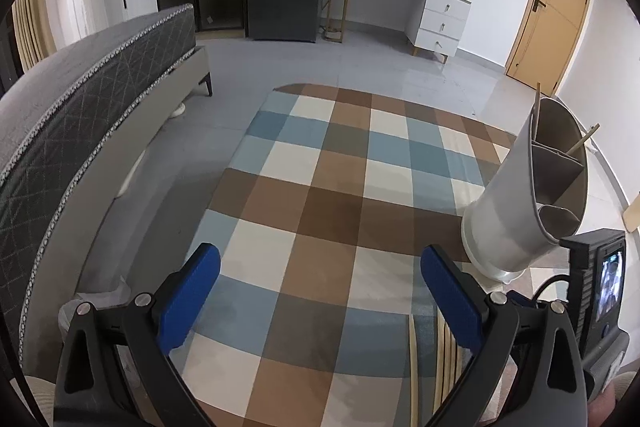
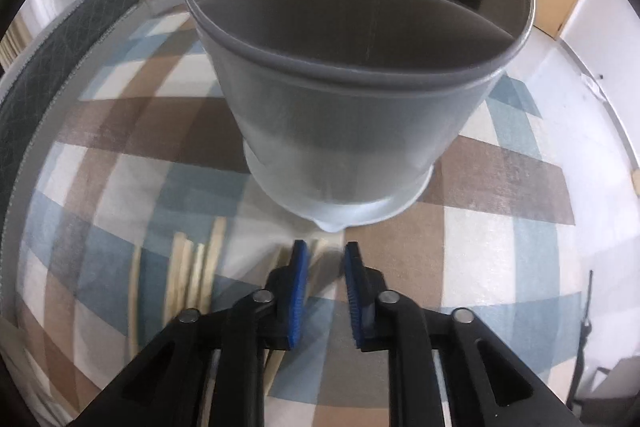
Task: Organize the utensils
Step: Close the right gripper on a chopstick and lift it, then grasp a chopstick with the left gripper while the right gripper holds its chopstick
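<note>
The right gripper (image 2: 326, 251) points steeply down at the checked rug (image 2: 500, 239), its blue fingers (image 2: 300, 267) drawn close with a narrow gap; whether a stick is pinched between the tips cannot be told, since blur and shadow hide that spot. Pale wooden chopsticks (image 2: 196, 267) lie on the rug just left of the fingers, near the foot of the grey divided holder (image 2: 352, 99), which stands directly beyond them. To do this pickup well, the fingers should straddle a single stick, close squarely, and lift clear of the holder's base before tilting toward a compartment. The left gripper (image 1: 320, 287) hangs over bare rug with fingers wide apart and empty; the holder already carries sticks (image 1: 582, 141).
</note>
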Available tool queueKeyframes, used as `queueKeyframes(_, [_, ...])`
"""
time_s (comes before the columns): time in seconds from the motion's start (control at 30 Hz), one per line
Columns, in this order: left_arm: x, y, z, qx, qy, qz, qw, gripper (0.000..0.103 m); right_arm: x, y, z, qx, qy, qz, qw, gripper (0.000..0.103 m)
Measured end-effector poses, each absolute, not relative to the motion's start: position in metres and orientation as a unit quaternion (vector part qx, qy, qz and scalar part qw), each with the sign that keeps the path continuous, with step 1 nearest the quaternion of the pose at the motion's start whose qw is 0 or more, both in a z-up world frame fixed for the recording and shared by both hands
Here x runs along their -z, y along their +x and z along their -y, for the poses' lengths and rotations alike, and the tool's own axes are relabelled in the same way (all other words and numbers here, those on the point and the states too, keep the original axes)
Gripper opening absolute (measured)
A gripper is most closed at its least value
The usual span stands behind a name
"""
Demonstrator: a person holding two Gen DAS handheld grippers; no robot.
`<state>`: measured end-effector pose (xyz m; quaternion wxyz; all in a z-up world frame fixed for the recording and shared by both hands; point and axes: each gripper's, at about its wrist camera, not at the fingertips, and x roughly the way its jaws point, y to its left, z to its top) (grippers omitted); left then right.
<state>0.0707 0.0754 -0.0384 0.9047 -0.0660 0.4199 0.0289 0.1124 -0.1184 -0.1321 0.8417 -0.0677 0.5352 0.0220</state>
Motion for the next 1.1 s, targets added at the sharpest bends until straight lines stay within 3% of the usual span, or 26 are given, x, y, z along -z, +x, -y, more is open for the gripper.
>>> queueKeyframes(0.3, [0.036, 0.071, -0.076, -0.031, -0.062, -0.413, 0.908, 0.098, 0.135, 0.105, 0.109, -0.024, -0.083, -0.521, 0.849, 0.013])
queueKeyframes(0.43, [0.037, 0.072, -0.076, -0.033, -0.061, -0.416, 0.907, 0.098, 0.133, 0.112, 0.100, -0.027, -0.083, -0.517, 0.851, 0.008])
queueKeyframes(0.73, [0.042, 0.073, -0.074, -0.034, -0.046, -0.424, 0.904, 0.098, 0.129, 0.105, 0.108, -0.053, -0.028, -0.516, 0.854, 0.005])
queueKeyframes(1.1, [0.095, 0.083, -0.054, 0.024, -0.075, -0.541, 0.837, 0.098, 0.075, 0.060, 0.157, -0.095, 0.117, -0.433, 0.889, 0.005])
